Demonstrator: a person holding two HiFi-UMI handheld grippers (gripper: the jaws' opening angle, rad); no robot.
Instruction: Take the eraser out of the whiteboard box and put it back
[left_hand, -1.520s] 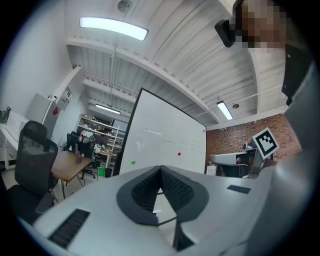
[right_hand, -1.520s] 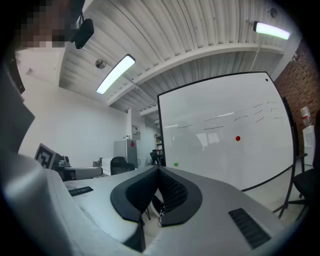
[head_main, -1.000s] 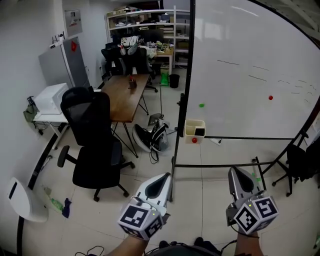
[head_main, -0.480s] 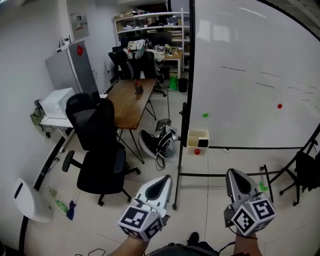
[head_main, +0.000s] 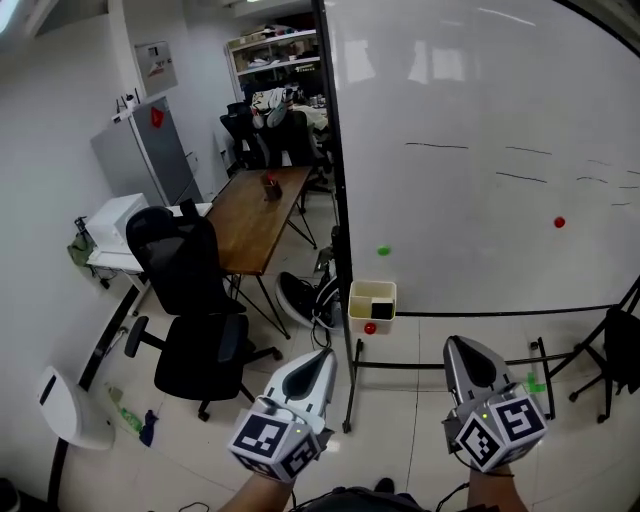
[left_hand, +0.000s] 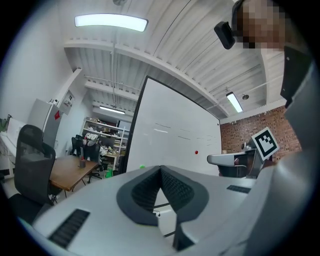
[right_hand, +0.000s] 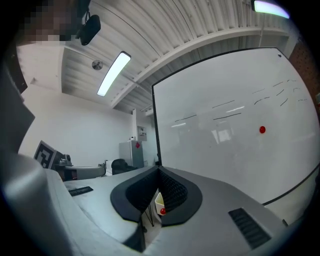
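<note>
A cream box (head_main: 371, 296) hangs at the lower left corner of the whiteboard (head_main: 480, 150), with a dark eraser (head_main: 382, 310) in it and a red magnet (head_main: 370, 328) on its front. Both grippers are held level, well short of the box. My left gripper (head_main: 324, 353) is shut and holds nothing; it is below and left of the box. My right gripper (head_main: 456, 342) is also shut and holds nothing; it is below and right of it. In the right gripper view the box (right_hand: 158, 201) shows under the closed right gripper (right_hand: 159, 170). The left gripper (left_hand: 161, 167) faces the board.
A black office chair (head_main: 190, 300) and a wooden table (head_main: 255, 215) stand left of the board. The board's black stand legs (head_main: 350, 390) cross the floor ahead. Bags lie by the table's leg (head_main: 305, 295). A white bin (head_main: 70, 410) sits at far left.
The whole scene has slid left in the head view and the board and box look nearer. Both grippers stay shut, side by side at the bottom.
</note>
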